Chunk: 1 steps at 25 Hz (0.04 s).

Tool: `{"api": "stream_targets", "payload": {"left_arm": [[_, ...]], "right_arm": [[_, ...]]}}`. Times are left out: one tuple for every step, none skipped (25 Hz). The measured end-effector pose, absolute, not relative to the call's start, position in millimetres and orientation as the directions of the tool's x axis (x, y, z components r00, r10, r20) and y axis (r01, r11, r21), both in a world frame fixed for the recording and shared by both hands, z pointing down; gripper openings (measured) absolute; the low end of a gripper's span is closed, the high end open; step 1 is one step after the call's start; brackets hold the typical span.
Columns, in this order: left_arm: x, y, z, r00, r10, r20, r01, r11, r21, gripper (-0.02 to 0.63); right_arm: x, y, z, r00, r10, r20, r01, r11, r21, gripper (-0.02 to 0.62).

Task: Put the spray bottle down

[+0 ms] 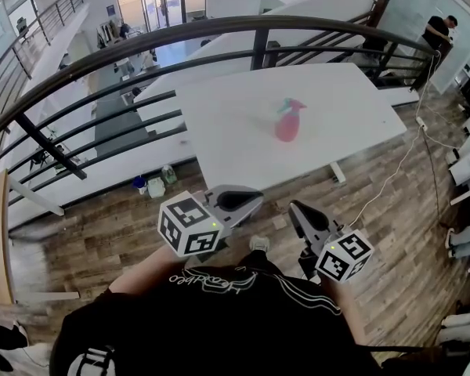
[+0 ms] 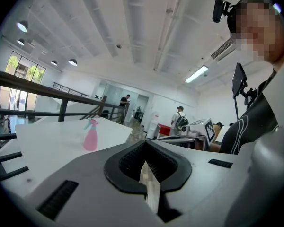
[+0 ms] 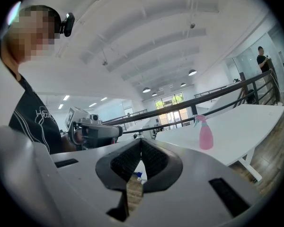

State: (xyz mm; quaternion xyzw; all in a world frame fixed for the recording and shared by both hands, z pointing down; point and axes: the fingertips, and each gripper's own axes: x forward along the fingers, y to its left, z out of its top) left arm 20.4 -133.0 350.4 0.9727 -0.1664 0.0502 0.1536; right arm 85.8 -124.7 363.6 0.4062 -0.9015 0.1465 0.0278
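Observation:
A pink spray bottle point(image 1: 288, 121) with a teal trigger stands upright on the white table point(image 1: 219, 131), with no gripper on it. Both grippers hang close to my body, well short of the table's near edge. My left gripper point(image 1: 253, 200) is shut, its jaws meeting with nothing between them. My right gripper point(image 1: 294, 209) is shut and empty too. The left gripper view has the bottle point(image 2: 90, 136) far beyond the closed left gripper point(image 2: 145, 146). In the right gripper view the bottle point(image 3: 206, 135) stands on the table point(image 3: 246, 122), far past the closed right gripper point(image 3: 141, 143).
A black metal railing point(image 1: 141, 45) curves behind the table. Wood flooring point(image 1: 392, 202) lies below, with a white cable point(image 1: 392, 175) running across it. A person point(image 1: 437, 31) stands at the far right, and two people point(image 2: 180, 119) stand in the background.

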Motion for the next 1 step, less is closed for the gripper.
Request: {"api": "stream_targets", "payload": {"left_arm": [[21.9,-132.8,350.2,0.939,-0.309,0.149,-0.340,-0.898,0.281,0.008]], "right_arm": [[87.6,-124.2,363.7,-0.668,-0.725,0.169,-0.741,0.626,-0.242,0.015]]}}
